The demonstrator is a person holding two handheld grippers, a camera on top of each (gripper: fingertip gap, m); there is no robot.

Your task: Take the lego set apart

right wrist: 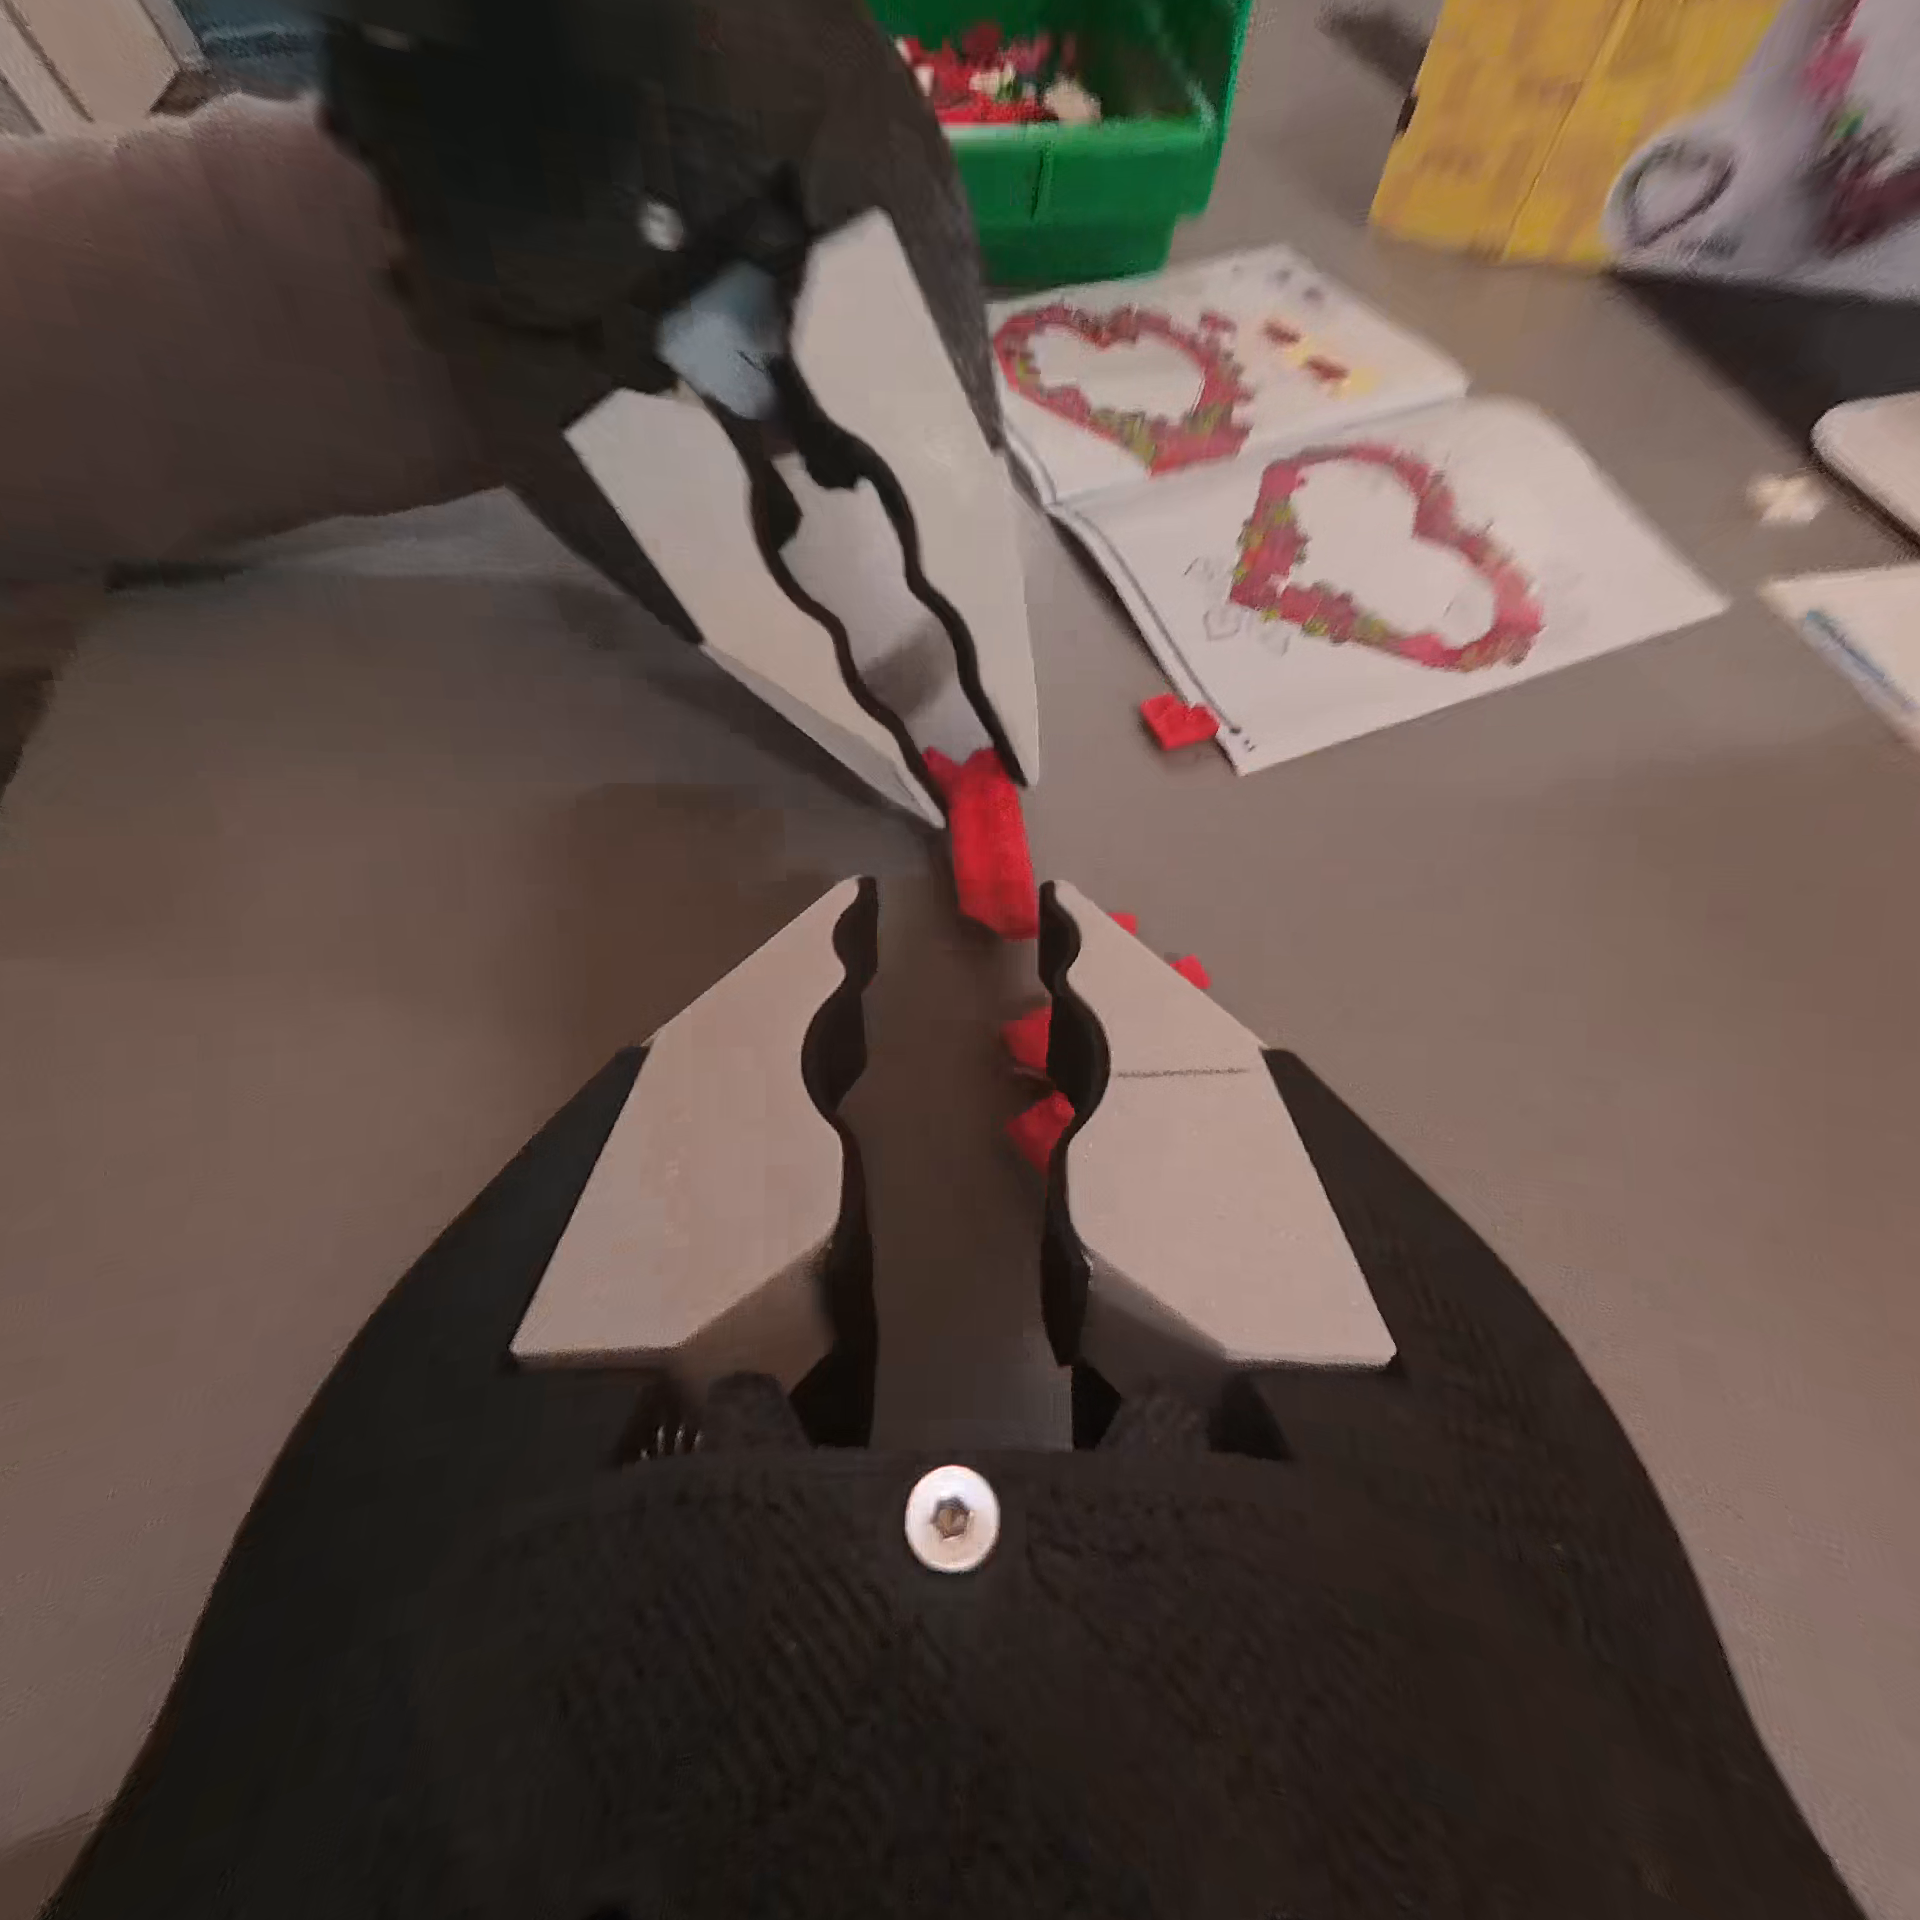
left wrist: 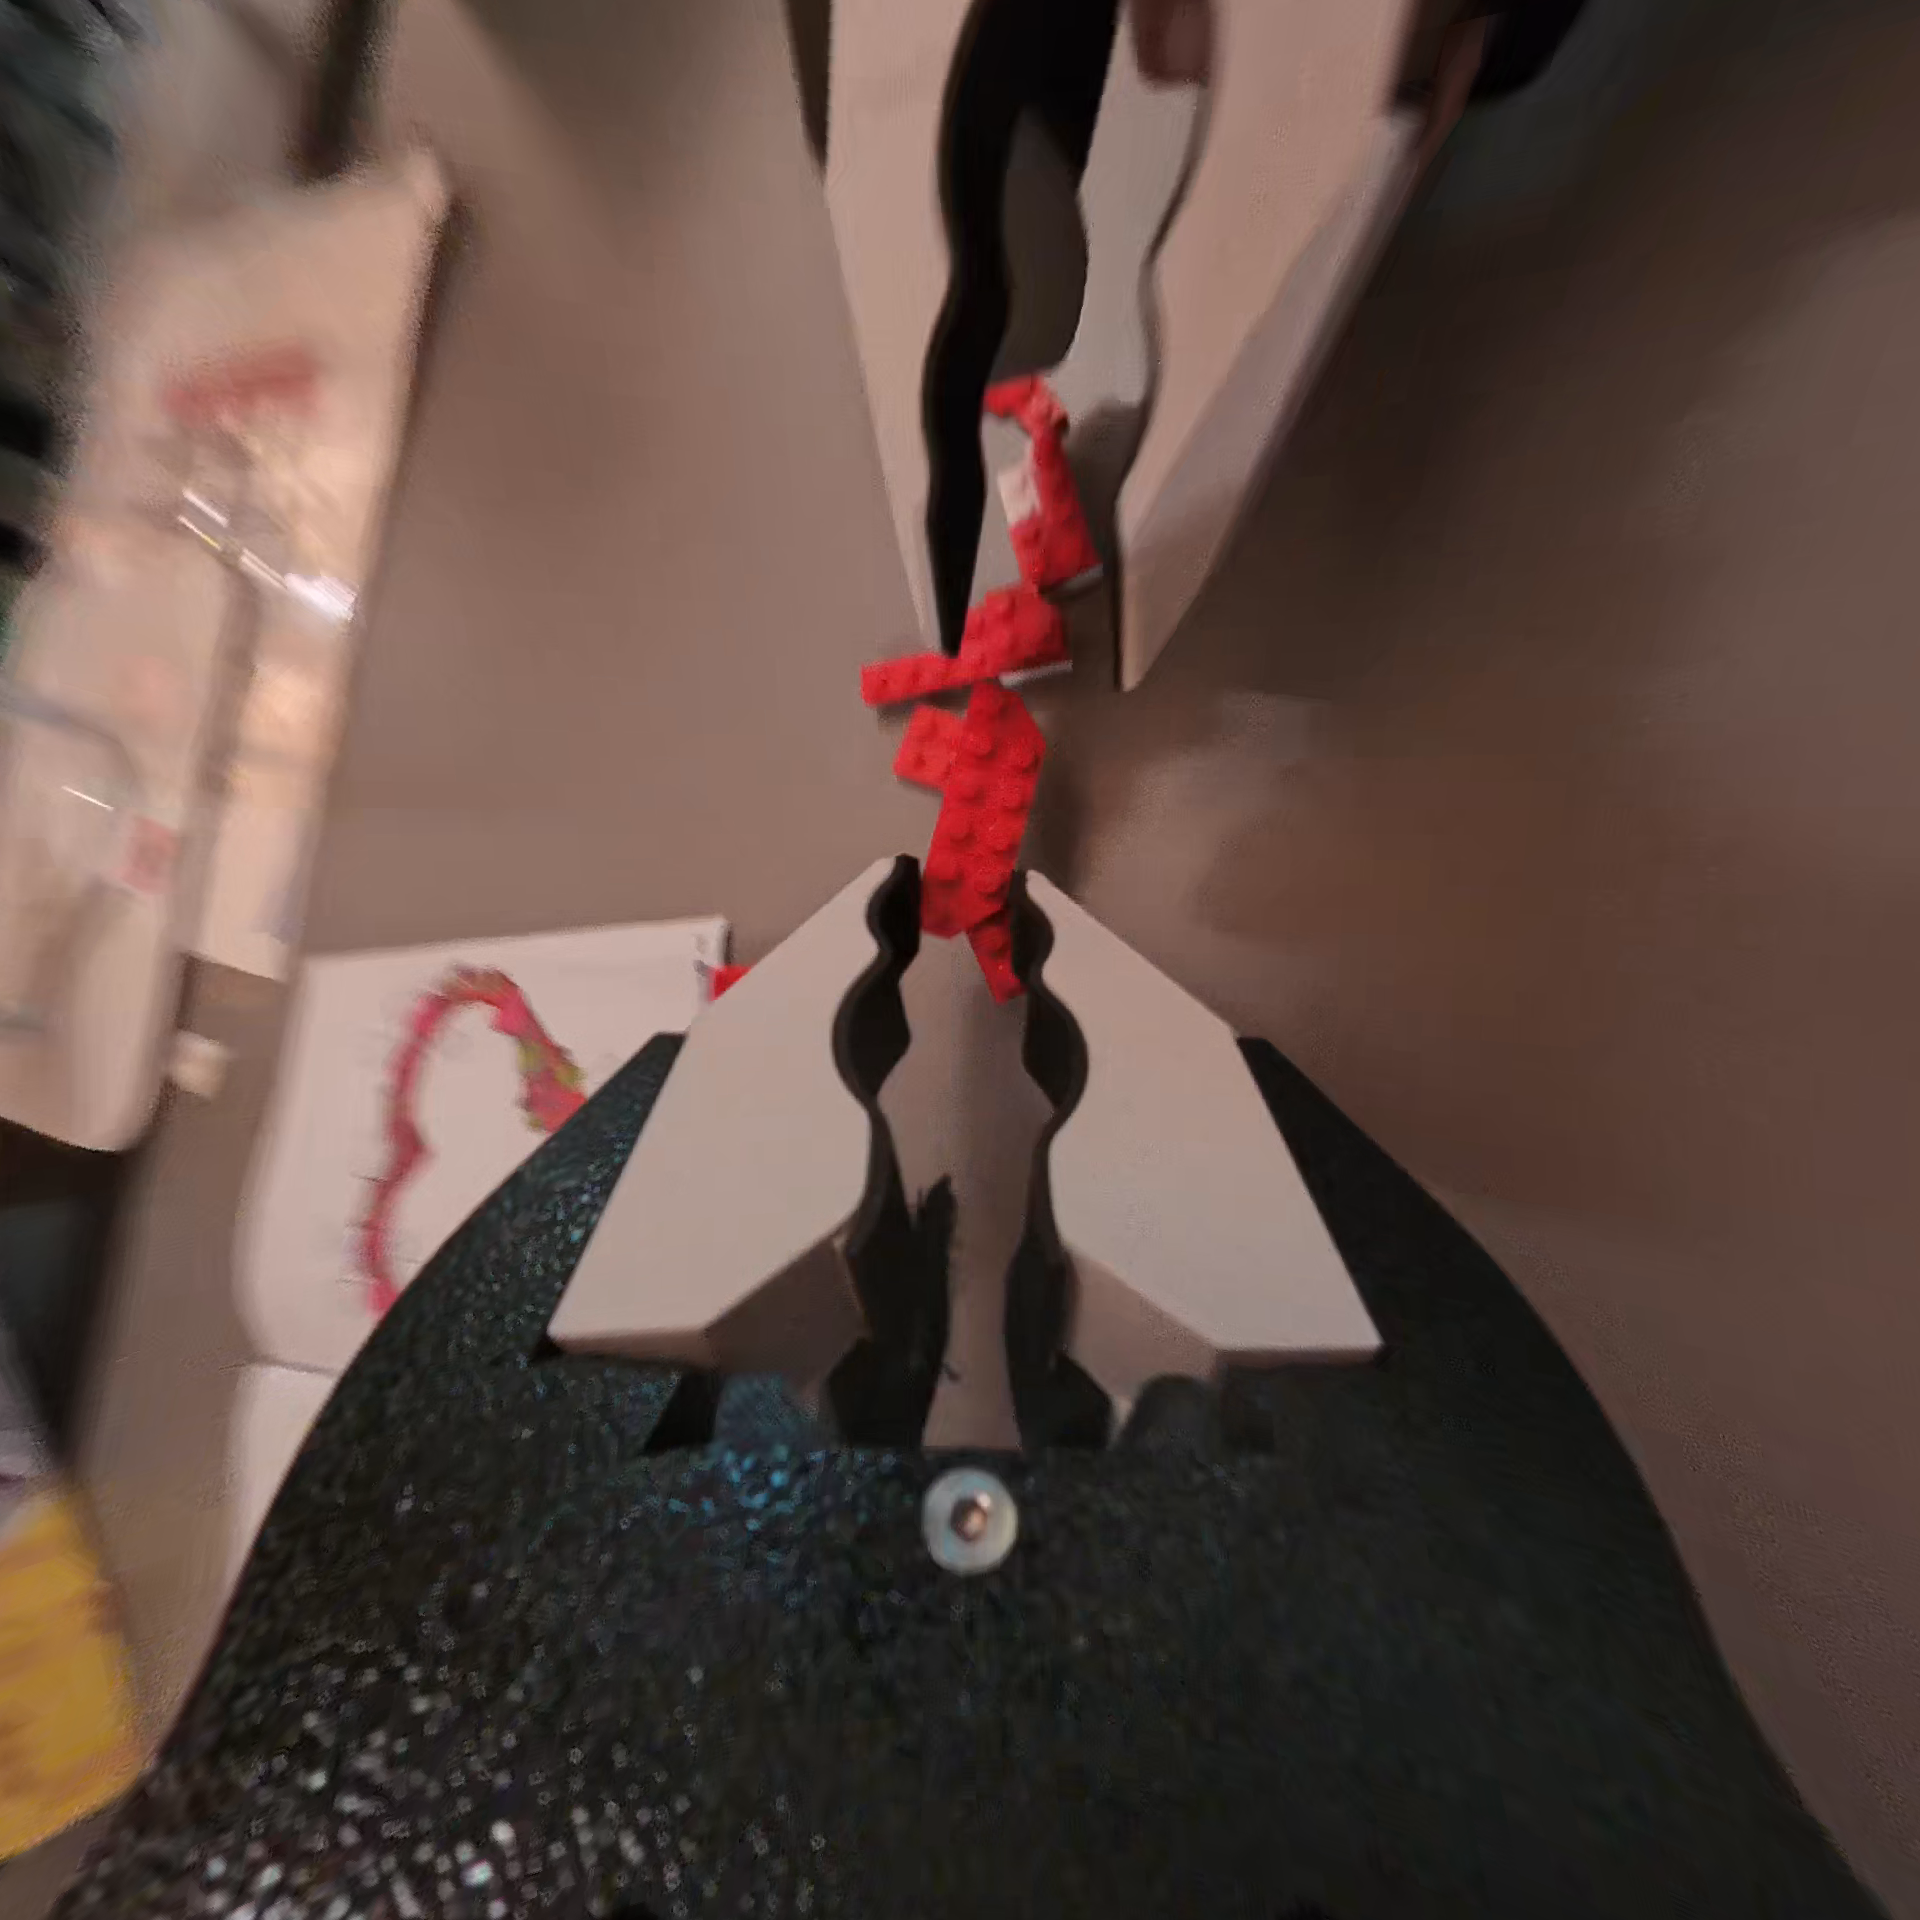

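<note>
Left wrist view: my left gripper (left wrist: pixel 971 883) is clamped on the red lego strip (left wrist: pixel 982 800).
My right gripper (right wrist: pixel 956 899) stands apart around its far end.

A grey table (right wrist: pixel 1558 1039) carries an open booklet (right wrist: pixel 1351 540) with heart pictures, a loose red brick (right wrist: pixel 1179 720) at its corner, a green bin (right wrist: pixel 1101 197) of pieces and a yellow box (right wrist: pixel 1558 135) behind.
</note>
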